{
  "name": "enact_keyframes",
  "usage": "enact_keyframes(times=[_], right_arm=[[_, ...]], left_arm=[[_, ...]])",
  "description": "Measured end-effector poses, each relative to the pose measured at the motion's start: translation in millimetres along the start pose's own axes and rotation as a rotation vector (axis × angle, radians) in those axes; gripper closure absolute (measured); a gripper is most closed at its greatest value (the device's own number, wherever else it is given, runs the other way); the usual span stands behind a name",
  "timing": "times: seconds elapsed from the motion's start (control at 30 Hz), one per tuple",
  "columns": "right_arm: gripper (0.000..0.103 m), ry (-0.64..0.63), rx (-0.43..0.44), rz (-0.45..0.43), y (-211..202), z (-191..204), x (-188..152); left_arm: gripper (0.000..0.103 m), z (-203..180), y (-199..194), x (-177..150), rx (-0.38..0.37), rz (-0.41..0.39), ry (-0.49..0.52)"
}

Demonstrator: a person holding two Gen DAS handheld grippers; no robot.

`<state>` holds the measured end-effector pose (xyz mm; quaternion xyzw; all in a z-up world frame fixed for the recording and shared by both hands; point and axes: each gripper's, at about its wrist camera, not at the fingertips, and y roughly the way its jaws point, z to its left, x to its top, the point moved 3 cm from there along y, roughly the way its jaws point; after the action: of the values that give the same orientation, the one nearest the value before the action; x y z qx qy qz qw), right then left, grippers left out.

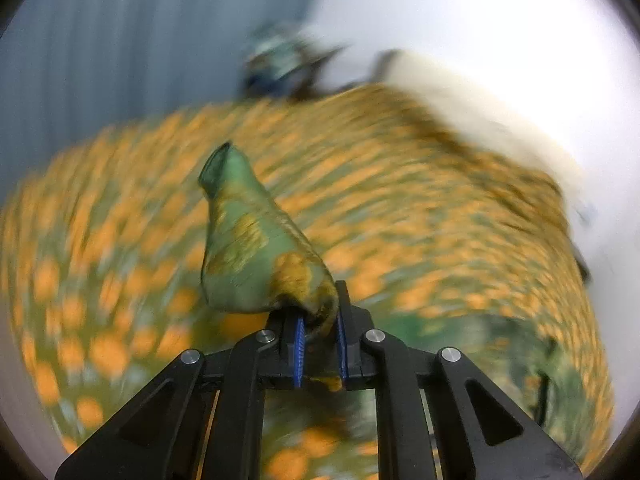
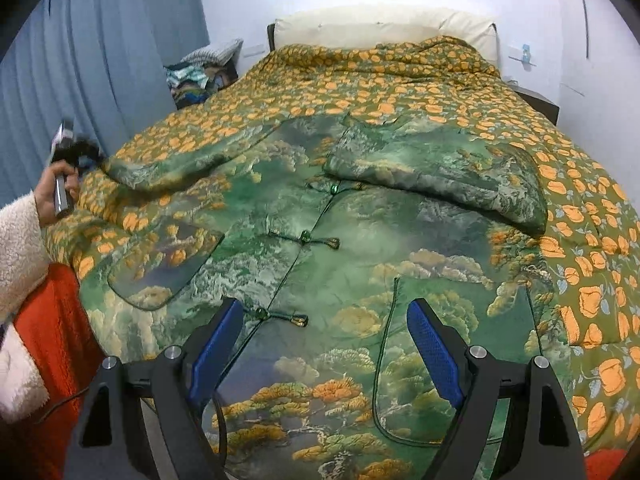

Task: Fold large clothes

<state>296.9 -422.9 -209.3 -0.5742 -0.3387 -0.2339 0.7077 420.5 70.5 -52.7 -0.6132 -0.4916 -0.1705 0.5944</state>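
A green padded jacket (image 2: 320,248) with a landscape print and knot buttons lies front-up on the bed. Its right sleeve (image 2: 440,176) is folded across the chest. The other sleeve (image 2: 168,164) stretches out to the left edge, where a hand holds my left gripper (image 2: 80,152). In the left wrist view that gripper (image 1: 320,312) is shut on the sleeve end (image 1: 248,232), whose cuff sticks up beyond the blue pads; the background is blurred. My right gripper (image 2: 326,308) hovers open over the jacket's lower front, nothing between its fingers.
An orange-flowered green bedspread (image 2: 400,80) covers the bed, with a cream pillow (image 2: 360,28) at the head. A heap of clothes (image 2: 200,76) sits by the blue curtain (image 2: 100,60). A dark nightstand (image 2: 536,100) stands at the right. A person's fleece sleeve (image 2: 20,248) and red garment (image 2: 56,340) are at the left.
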Motion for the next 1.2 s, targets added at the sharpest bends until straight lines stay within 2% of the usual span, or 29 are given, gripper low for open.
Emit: enact_keyframes(times=[0.13,0.23,0.27,0.37,0.5,0.6,0.63,0.67,0.7,0.77,0.83,0.87,0.93,1.03,1.07,1.13,1.2], right_arm=[[0.02,0.045,-0.002,-0.023,-3.6,-12.8,-1.3],[0.02,0.073,-0.011,-0.042,-9.5,-23.8,-2.7],[0.02,0.082,-0.015,-0.048,-11.7,-27.5,-3.2],[0.02,0.114,-0.028,-0.063,-17.6,-40.3,-5.1],[0.02,0.148,-0.035,-0.075,-22.4,-53.3,-8.3],[0.02,0.169,-0.038,-0.08,-24.5,-61.2,-11.2],[0.02,0.176,-0.038,-0.08,-24.8,-63.9,-12.8],[0.02,0.185,-0.036,-0.076,-24.7,-66.9,-13.9],[0.02,0.192,-0.034,-0.073,-24.1,-68.9,-14.5],[0.02,0.202,-0.032,-0.071,-23.0,-71.4,-15.0],[0.02,0.209,-0.028,-0.072,-22.4,-72.8,-14.6],[0.02,0.213,-0.025,-0.076,-21.9,-73.6,-13.9],[0.02,0.219,-0.018,-0.08,-20.1,-74.1,-12.3],[0.02,0.219,-0.008,-0.078,-16.3,-72.9,-11.1],[0.02,0.219,-0.004,-0.075,-14.5,-71.7,-11.2],[0.02,0.217,-0.001,-0.068,-11.5,-69.7,-11.3],[0.02,0.211,0.002,-0.06,-8.9,-67.2,-11.6]], left_arm=[[0.092,-134.1,-40.2,24.8,-0.152,-0.125,0.252],[0.092,-229.3,-60.1,7.4,-0.256,-0.182,0.42],[0.092,-263.7,-61.5,-7.8,-0.287,-0.191,0.485],[0.092,-326.7,-48.8,-55.1,-0.342,-0.155,0.591],[0.092,-382.2,-4.0,-152.9,-0.353,-0.006,0.713],[0.087,-396.5,26.2,-227.3,-0.319,0.105,0.847],[0.08,-396.4,35.7,-248.9,-0.301,0.149,0.891],[0.066,-393.0,43.9,-270.8,-0.276,0.2,0.937],[0.057,-391.8,49.1,-285.3,-0.249,0.226,0.971],[0.028,-379.1,43.8,-298.5,-0.22,0.217,1.027],[0.012,-368.1,29.7,-297.6,-0.243,0.191,1.044],[0.009,-359.8,18.4,-291.9,-0.282,0.188,1.037],[0.009,-349.2,2.3,-280.4,-0.336,0.197,1.004],[0.001,-326.0,-6.1,-249.4,-0.388,0.19,0.901],[0.001,-317.9,-2.9,-237.6,-0.385,0.181,0.866],[0.001,-303.0,18.6,-214.3,-0.327,0.178,0.805],[0.001,-287.7,54.9,-202.4,-0.206,0.192,0.764]])
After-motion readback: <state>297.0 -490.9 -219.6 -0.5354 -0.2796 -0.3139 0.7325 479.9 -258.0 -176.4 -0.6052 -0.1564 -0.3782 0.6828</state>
